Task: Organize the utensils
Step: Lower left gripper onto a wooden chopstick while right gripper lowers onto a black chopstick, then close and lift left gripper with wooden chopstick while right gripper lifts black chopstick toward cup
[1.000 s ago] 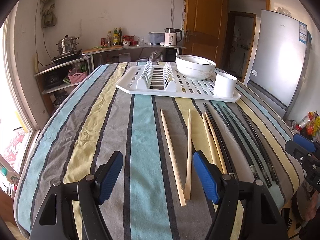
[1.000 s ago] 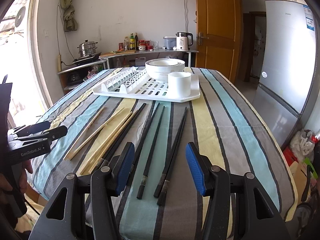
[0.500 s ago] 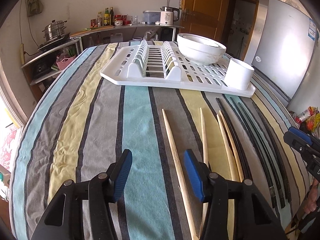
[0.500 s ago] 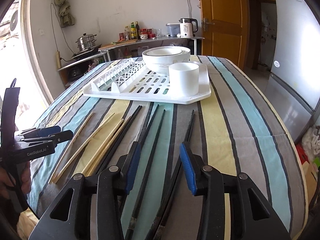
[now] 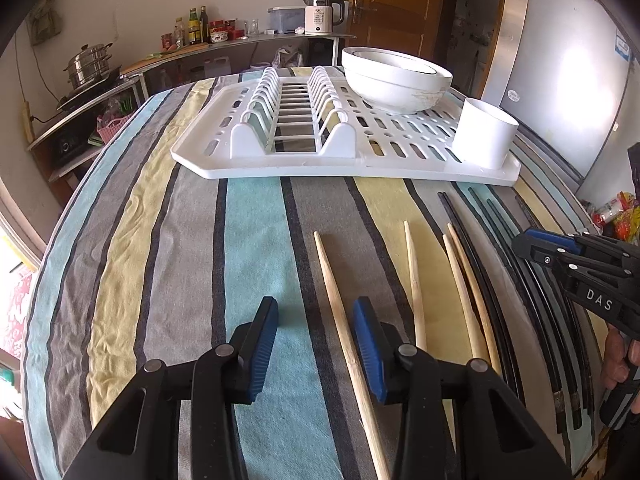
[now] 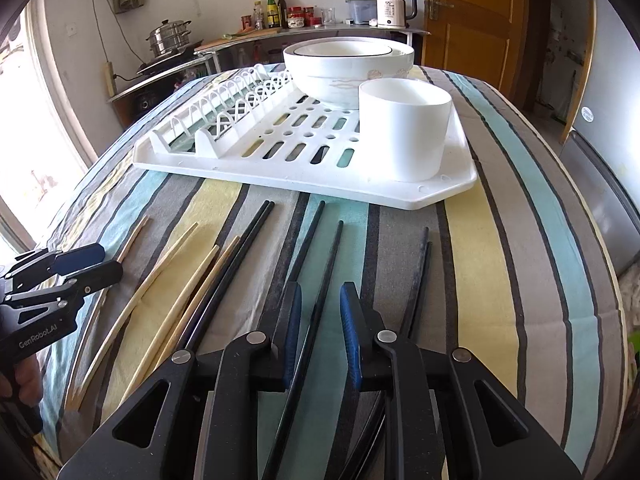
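Right wrist, black chopstick (image 6: pixel 320 292) lengthwise toward dish rack (image 6: pixel 400 196)

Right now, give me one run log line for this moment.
left claw: open over wooden chopstick | right claw: open around black chopstick | cup: empty

"DAS" on right gripper (image 5: pixel 576 268); "GenRobot.AI" on left gripper (image 6: pixel 60 276)

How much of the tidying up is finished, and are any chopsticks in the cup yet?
Nothing looks put away yet: no chopsticks stick out of the white cup on the drying rack. In hand: the left gripper, open, is around a wooden chopstick; the right gripper, open, is around a black chopstick. Left: all the wooden and black chopsticks lie on the tablecloth.
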### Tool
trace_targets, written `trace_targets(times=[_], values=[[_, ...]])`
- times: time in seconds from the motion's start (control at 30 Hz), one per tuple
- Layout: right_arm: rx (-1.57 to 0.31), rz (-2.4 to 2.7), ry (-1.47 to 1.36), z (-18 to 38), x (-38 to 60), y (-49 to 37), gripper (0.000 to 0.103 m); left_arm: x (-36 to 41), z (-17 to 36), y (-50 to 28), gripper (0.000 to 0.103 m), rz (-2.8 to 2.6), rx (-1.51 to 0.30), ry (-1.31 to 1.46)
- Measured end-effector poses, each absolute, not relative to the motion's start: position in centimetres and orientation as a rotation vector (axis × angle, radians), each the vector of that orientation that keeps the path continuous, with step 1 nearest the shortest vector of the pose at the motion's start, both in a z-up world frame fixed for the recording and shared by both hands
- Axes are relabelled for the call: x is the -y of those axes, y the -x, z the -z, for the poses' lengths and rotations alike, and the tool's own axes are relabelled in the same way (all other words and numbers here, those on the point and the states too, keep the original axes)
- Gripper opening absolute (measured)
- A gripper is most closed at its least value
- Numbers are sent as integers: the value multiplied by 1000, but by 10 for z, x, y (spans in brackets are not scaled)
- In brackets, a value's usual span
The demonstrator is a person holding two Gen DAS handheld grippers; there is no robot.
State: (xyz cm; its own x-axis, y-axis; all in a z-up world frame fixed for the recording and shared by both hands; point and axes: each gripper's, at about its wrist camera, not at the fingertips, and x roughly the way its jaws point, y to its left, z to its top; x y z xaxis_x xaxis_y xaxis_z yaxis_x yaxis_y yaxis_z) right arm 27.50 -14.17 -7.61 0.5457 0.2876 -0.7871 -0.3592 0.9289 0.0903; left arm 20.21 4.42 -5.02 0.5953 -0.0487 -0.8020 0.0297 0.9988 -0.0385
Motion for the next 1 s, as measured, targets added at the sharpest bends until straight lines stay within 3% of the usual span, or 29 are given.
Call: trace_targets(times=[0.2, 0.5, 1.0], values=[[-948, -379, 112, 77, 133, -290, 19, -42, 50, -216, 30, 37, -947, -3], [-960, -376, 118, 76, 130, -298, 6, -33, 49, -225, 8, 49, -955, -42], [-860, -432, 43, 41, 145, -275, 6, -33, 19, -212, 6, 109, -886, -9]])
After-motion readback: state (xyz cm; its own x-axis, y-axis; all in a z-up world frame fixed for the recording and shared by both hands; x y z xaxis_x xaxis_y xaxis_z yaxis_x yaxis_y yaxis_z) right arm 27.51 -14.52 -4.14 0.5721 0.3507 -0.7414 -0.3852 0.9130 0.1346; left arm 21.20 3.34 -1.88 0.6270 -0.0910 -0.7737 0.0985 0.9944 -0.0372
